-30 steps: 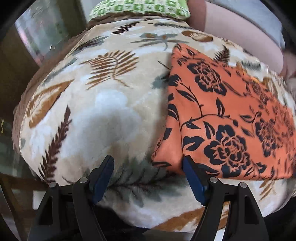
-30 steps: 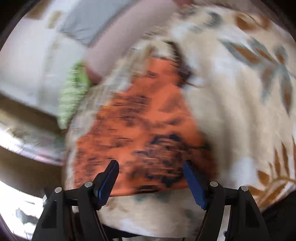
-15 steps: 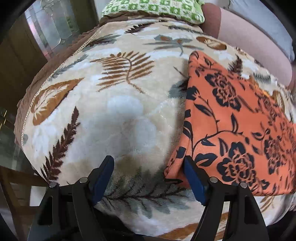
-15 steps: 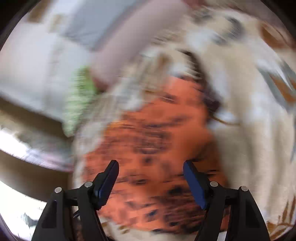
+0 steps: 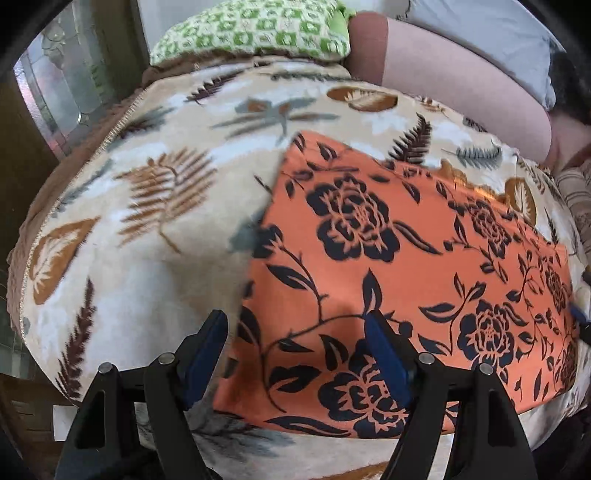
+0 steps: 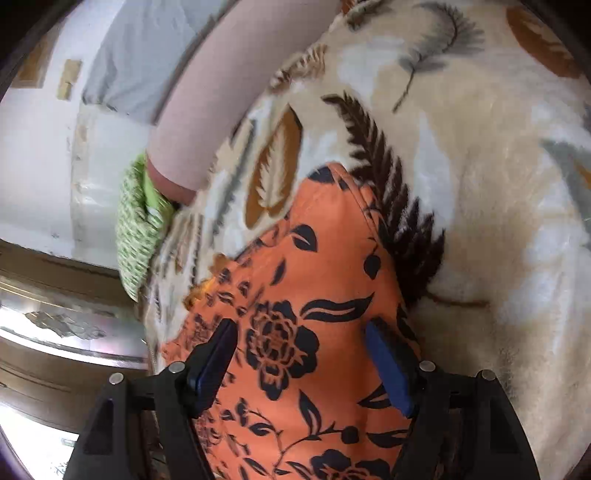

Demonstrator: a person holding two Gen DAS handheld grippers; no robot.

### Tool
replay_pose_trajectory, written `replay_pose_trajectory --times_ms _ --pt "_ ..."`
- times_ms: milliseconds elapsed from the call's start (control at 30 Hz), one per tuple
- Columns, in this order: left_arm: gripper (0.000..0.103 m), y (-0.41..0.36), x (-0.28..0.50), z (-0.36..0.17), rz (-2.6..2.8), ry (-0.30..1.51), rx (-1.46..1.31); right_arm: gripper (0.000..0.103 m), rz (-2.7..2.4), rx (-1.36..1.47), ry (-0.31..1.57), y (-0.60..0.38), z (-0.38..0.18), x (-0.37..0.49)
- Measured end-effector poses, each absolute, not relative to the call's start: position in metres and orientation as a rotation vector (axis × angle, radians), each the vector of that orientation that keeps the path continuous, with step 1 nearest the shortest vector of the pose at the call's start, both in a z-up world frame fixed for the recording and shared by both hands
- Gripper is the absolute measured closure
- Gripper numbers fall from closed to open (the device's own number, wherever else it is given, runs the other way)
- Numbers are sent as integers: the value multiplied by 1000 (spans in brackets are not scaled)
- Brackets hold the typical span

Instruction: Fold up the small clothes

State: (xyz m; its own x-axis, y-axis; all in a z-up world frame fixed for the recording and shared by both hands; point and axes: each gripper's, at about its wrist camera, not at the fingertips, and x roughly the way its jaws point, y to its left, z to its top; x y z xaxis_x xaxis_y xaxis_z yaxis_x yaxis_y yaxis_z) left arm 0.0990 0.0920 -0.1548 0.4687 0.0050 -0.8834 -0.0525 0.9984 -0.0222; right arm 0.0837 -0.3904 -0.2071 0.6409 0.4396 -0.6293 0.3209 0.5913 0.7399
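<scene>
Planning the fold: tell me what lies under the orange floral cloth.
The orange floral cloth lies flat on a cream leaf-print blanket, which shows around its edges. Whatever sits directly beneath the cloth's middle is covered and cannot be seen.

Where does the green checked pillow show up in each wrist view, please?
Left wrist: pillow at top centre, beyond the blanket's far edge.
Right wrist: pillow at the left edge, mid-height, blurred.
Shared landmark: the pink bolster touching the pillow's end in both views.
</scene>
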Motion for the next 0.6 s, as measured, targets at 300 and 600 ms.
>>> replay_pose_trajectory --times_ms 300,600 --pt "26 77 106 -162 39 1095 2 27 95 1003 909 -390 -217 99" --pt "26 66 95 -144 5 1050 9 27 243 668 898 -307 -151 69"
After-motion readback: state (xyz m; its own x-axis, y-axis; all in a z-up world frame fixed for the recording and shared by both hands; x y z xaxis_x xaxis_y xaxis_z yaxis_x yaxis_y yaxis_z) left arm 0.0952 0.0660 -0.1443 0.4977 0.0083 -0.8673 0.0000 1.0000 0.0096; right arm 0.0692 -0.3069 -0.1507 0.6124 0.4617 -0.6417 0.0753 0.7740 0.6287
